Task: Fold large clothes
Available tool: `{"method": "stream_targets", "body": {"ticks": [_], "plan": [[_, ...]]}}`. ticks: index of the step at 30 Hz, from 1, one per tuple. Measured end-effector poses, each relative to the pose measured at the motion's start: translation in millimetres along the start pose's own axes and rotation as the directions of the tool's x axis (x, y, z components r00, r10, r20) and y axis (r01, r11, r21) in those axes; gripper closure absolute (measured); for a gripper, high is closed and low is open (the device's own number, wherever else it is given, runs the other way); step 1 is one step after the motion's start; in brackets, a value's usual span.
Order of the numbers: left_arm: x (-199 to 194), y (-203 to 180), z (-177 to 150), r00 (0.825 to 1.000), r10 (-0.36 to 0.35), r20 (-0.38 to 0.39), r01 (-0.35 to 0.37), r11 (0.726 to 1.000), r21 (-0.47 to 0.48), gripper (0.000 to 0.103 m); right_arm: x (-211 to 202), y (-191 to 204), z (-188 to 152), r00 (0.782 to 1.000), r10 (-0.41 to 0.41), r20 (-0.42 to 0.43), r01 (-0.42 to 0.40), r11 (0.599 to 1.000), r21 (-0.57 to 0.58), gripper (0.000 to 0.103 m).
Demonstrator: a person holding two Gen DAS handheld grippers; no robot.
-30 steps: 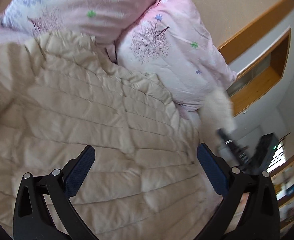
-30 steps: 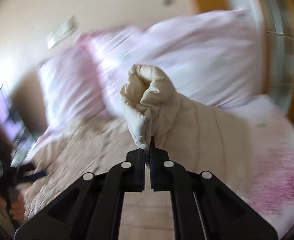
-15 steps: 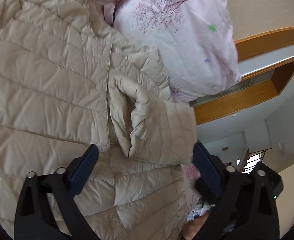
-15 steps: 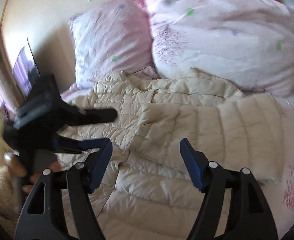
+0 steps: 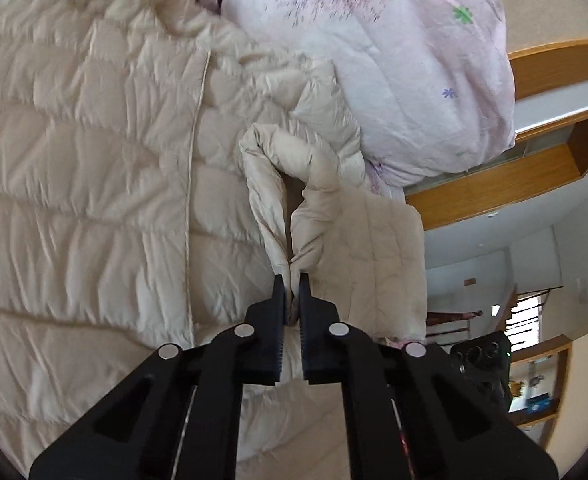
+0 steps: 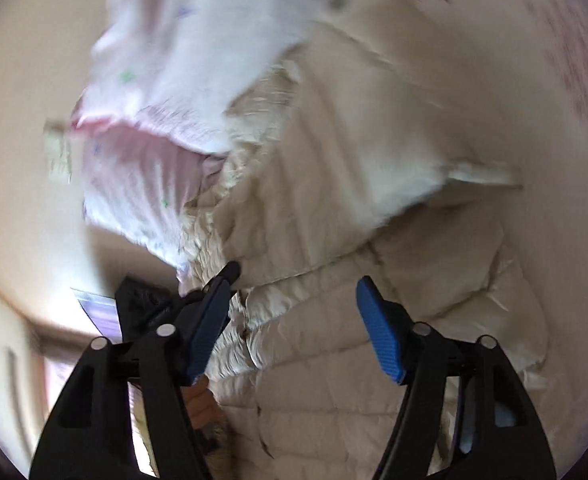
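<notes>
Left wrist view: left tongs (image 5: 291,286) closed tight on a pinched ridge of the cream quilted down jacket (image 5: 93,152), apparently the cuff end of a sleeve (image 5: 358,240) that lies folded across the jacket's right side. Jacket spread flat on the bed, filling the left and near part of the view; its zipper line (image 5: 191,184) runs near-to-far down the middle. Pink floral pillow (image 5: 374,60) sits at the far right, touching the jacket's far edge. Wooden headboard (image 5: 494,188) beyond it.

Right wrist view is motion-blurred: right tongs (image 6: 294,320) wide open, holding nothing, hovering over the jacket's (image 6: 374,240) quilted panels. Left tongs (image 6: 197,292) show at left, near the jacket edge. Pillows (image 6: 181,80) at far left.

Handling judgement: jacket looks light, puffy, very soft, with a slick shell. It compresses under the tongs, so a thin pinch may slip out; a stitched seam, cuff or hem should hold better than a puffed panel. It will likely spring back after folding and needs pressing down. Bulky, so both tongs are probably needed at the hem corners or shoulders for the main fold.
</notes>
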State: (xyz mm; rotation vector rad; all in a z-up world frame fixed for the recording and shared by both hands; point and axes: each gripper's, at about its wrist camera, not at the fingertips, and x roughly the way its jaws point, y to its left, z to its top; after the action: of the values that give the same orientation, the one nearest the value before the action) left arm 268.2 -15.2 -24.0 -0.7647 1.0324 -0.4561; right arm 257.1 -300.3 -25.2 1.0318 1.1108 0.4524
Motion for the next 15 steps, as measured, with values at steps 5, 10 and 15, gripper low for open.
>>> {"method": "stream_targets", "body": {"ticks": [5, 10, 15], "plan": [[-48.5, 3.2, 11.9, 0.992, 0.02, 0.123, -0.024, 0.999, 0.033, 0.1, -17.5, -3.9, 14.5, 0.986, 0.0, 0.166, -0.003, 1.0, 0.023, 0.037], [-105.9, 20.4, 16.0, 0.963, 0.086, 0.257, -0.104, 0.993, 0.058, 0.1, -14.0, -2.2, 10.4, 0.982, -0.042, 0.187, 0.042, 0.999, 0.006, 0.041], [-116.5, 50.4, 11.1, 0.952, 0.174, 0.253, -0.187, 0.982, 0.028, 0.1, 1.0, -1.1, 8.3, 0.974, -0.113, 0.196, 0.12, 0.992, -0.024, 0.081]]}}
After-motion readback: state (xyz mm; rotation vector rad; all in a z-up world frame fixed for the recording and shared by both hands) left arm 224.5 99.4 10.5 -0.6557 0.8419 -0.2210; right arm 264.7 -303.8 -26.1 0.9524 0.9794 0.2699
